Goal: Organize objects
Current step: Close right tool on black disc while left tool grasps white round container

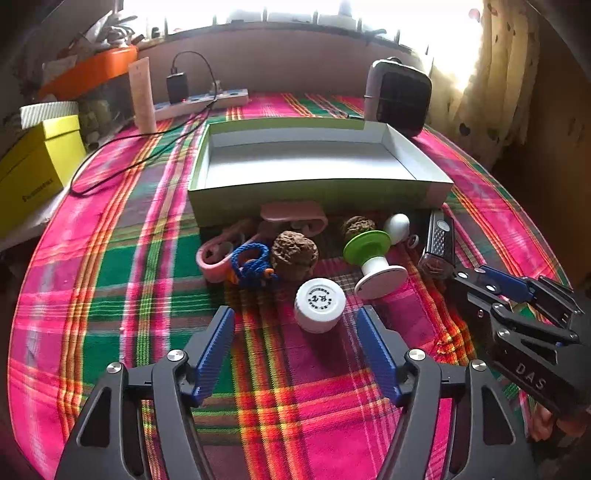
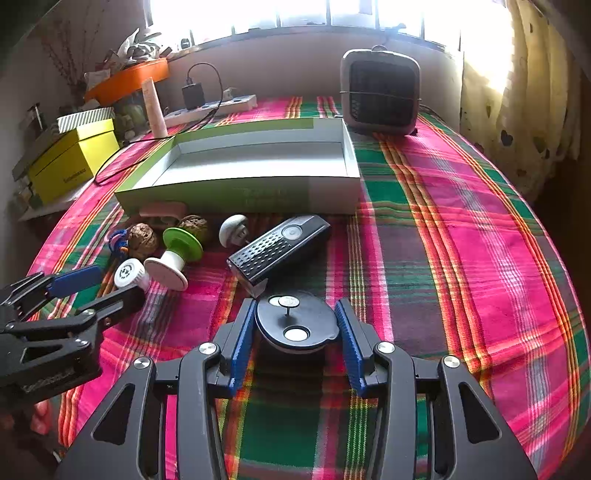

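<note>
the shallow grey-lined cardboard tray (image 1: pixel 317 162) sits on the pink-and-green plaid cloth (image 2: pixel 461 258). a clutter lies just before its front wall: two wrinkled walnuts (image 1: pixel 293 254), a knotted blue cord (image 1: pixel 251 260), a green-and-white spool (image 1: pixel 373 258), a perforated black remote (image 2: pixel 279 245). nearer than those, the left gripper (image 1: pixel 295 321) stands wide, ribbed blue pads apart from the round white cap (image 1: pixel 319 304). the right gripper (image 2: pixel 295 325) flanks a round black disc (image 2: pixel 295 323); whether its pads press it i cannot tell.

Table under pink, green and orange plaid cloth (image 2: pixel 461 229), bright overexposed window (image 2: pixel 295 13) along rear wall, pale patterned curtain (image 2: pixel 517 92) at right, dim brown wall (image 1: pixel 280 62) beneath sill.
</note>
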### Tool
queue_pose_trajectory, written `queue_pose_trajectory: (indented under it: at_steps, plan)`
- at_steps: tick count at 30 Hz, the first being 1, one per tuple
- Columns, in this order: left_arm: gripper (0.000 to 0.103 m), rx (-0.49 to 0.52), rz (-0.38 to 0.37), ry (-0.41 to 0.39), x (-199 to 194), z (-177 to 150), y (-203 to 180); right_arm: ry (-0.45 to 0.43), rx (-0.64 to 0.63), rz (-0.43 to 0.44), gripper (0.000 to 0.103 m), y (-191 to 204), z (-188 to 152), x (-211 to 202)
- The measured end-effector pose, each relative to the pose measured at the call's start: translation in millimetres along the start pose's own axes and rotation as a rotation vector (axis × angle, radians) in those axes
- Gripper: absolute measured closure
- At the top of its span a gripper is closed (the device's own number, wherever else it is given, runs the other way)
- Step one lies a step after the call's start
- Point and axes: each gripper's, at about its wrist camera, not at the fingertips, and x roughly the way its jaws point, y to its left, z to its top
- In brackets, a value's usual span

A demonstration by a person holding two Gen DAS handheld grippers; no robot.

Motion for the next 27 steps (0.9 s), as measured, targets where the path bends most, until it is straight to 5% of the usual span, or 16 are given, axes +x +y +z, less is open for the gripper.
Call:
queue_pose_trajectory:
  at_steps: [18,27]
  plan:
    - [0.072,0.000,0.046,-0.007,5.8,5.2,-5.4,-0.008,-0.004,0.023,0.059,-3.7,-1.0,0.0]
    - [0.077,-0.009,0.051,-0.007,5.2,4.8,-3.8,-0.009,-0.002,0.024,0.059,-3.7,-1.1,0.0]
